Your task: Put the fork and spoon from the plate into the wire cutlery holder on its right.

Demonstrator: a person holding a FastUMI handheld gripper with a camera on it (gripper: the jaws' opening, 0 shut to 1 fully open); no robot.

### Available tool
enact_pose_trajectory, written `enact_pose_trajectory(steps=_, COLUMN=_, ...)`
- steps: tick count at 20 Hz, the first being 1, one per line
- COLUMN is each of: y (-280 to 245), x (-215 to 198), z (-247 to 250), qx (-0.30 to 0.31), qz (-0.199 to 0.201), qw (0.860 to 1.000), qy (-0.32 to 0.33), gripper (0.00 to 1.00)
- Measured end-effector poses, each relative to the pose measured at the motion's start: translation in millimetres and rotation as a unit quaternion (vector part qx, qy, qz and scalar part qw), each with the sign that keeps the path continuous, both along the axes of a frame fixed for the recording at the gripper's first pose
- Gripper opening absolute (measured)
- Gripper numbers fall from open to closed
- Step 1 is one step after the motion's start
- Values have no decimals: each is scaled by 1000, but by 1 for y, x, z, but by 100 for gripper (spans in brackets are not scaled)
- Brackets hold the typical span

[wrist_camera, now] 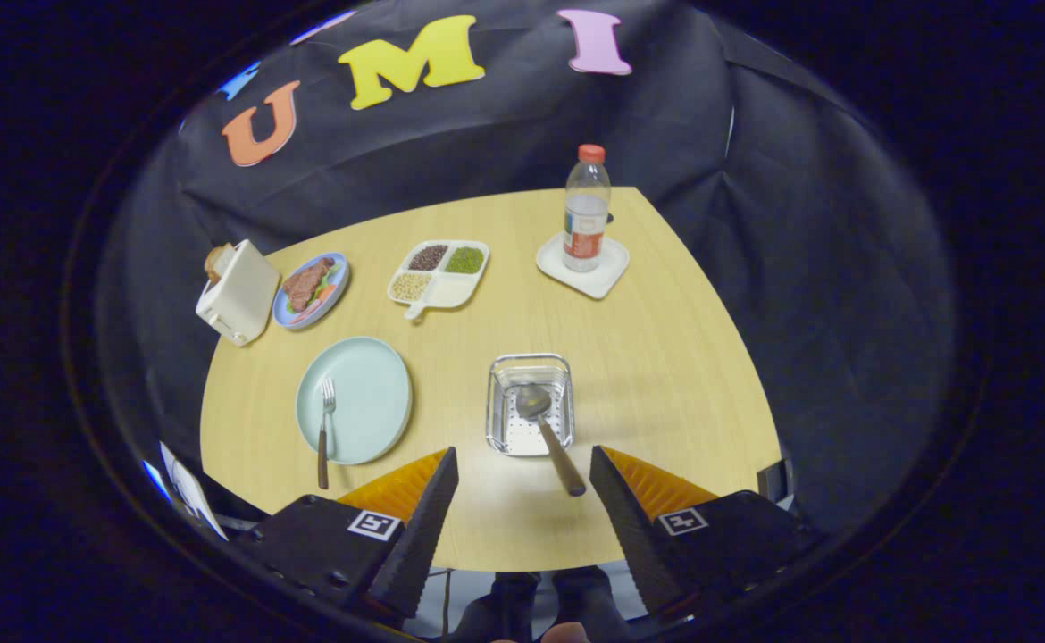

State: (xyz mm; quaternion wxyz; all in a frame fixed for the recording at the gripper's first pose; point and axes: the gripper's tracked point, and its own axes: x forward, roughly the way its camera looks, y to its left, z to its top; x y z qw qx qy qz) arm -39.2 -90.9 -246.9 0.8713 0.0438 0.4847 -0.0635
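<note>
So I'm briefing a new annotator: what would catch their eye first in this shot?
Probably the open tongs, with the spoon just ahead of them, its bowl in the wire cutlery holder and its handle sticking out toward the fingers. Left of the holder, the fork lies on the pale green plate, handle past the rim.

Matt pale wood-grain bench (665, 375); shiny wire-metal cutlery holder (530, 406); glossy metal spoon (547, 433) with dark handle; smooth matt plate (357, 397); clear plastic bottle (586, 210); claw (522, 496) fingers ribbed black.
</note>
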Motion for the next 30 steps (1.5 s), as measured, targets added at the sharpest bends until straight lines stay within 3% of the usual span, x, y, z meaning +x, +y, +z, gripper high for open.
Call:
enact_pose_trajectory(steps=3, y=33, x=12, z=15, qx=-16, qz=32, qw=999, qy=-28, gripper=91)
enact_pose_trajectory(steps=7, y=90, x=11, z=5, qx=4, qz=61, qw=998, qy=-18, gripper=92)
enact_pose_trajectory(steps=15, y=196, x=-8, z=-64, qx=31, qz=108, qw=992, qy=52, gripper=94)
enact_pose_trajectory(steps=24, y=243, x=-12, z=-136, qx=7, qz=131, qw=984, qy=122, gripper=95)
enact_pose_trajectory(steps=25, y=246, x=-11, z=-144, qx=9, qz=126, qw=983, qy=132, gripper=92)
enact_pose_trajectory(steps=27, y=249, x=-13, z=-155, qx=9, qz=120, qw=982, qy=147, gripper=72)
enact_pose_trajectory(steps=30, y=251, x=-15, z=-167, qx=9, qz=118, qw=979, qy=164, gripper=71)
